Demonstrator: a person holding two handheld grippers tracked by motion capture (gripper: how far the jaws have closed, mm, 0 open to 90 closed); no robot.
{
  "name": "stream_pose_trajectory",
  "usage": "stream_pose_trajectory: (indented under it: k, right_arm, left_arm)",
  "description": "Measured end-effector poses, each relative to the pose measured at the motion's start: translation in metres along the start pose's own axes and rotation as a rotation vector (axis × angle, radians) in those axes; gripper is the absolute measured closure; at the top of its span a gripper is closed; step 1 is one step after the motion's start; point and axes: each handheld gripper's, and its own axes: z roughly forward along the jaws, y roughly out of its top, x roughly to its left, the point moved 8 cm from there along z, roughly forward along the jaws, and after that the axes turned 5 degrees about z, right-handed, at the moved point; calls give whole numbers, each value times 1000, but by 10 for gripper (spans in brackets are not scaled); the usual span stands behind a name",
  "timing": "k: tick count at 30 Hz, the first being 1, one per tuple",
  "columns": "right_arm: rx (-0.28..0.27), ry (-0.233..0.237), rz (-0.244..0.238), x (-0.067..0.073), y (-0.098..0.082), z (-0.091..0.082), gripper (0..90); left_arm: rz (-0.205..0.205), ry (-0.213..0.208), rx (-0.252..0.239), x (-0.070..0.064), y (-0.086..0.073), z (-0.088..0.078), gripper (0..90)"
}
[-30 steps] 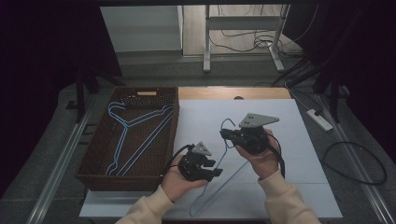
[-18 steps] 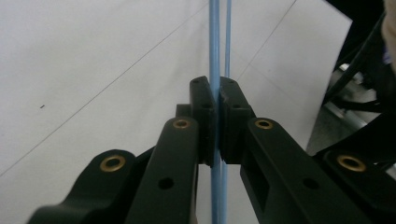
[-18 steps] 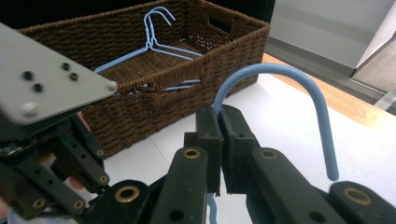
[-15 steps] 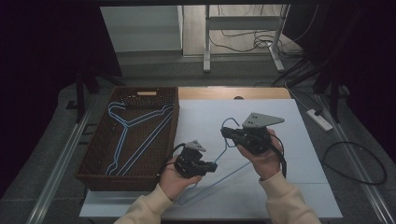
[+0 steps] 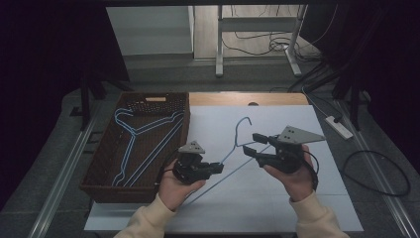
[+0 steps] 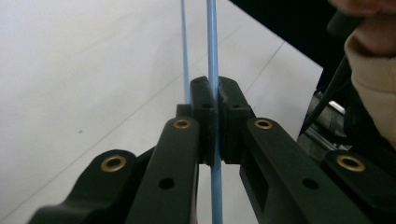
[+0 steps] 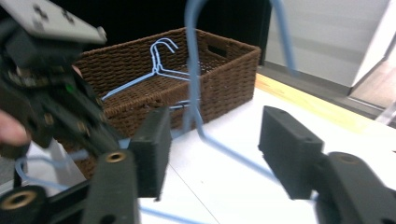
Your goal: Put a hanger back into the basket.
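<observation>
One thin blue wire hanger (image 5: 237, 148), mid-table: I am clamping its rod in the left gripper (image 6: 212, 126) for carrying; right gripper (image 7: 210, 149), just opening, is releasing; brown wicker basket (image 5: 106, 186) at nine o'clock.

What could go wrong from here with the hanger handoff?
1. The left gripper alone clamps the blue hanger on one thin wire, so it could swing or twist.
2. The right gripper has just opened, and the hanger's neck between its pads could snag.
3. The hook may catch the basket rim.
</observation>
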Motion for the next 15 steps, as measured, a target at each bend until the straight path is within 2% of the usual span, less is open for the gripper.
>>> stream_pose_trajectory:
  k: [2,4,10,15]
  right_arm:
    - [-2,-8,2,-2,-6,-5,359]
    - [12,-21,4,-5,-15,-8,333]
    - [38,-43,21,-14,-32,-13,295]
    - [75,-75,46,-29,-61,-20,250]
  left_arm:
    - [-1,2,-9,1,1,-4,861]
    - [-6,9,-34,5,5,-16,861]
    - [-15,25,-69,13,9,-33,861]
    - [-16,46,-121,25,12,-61,861]
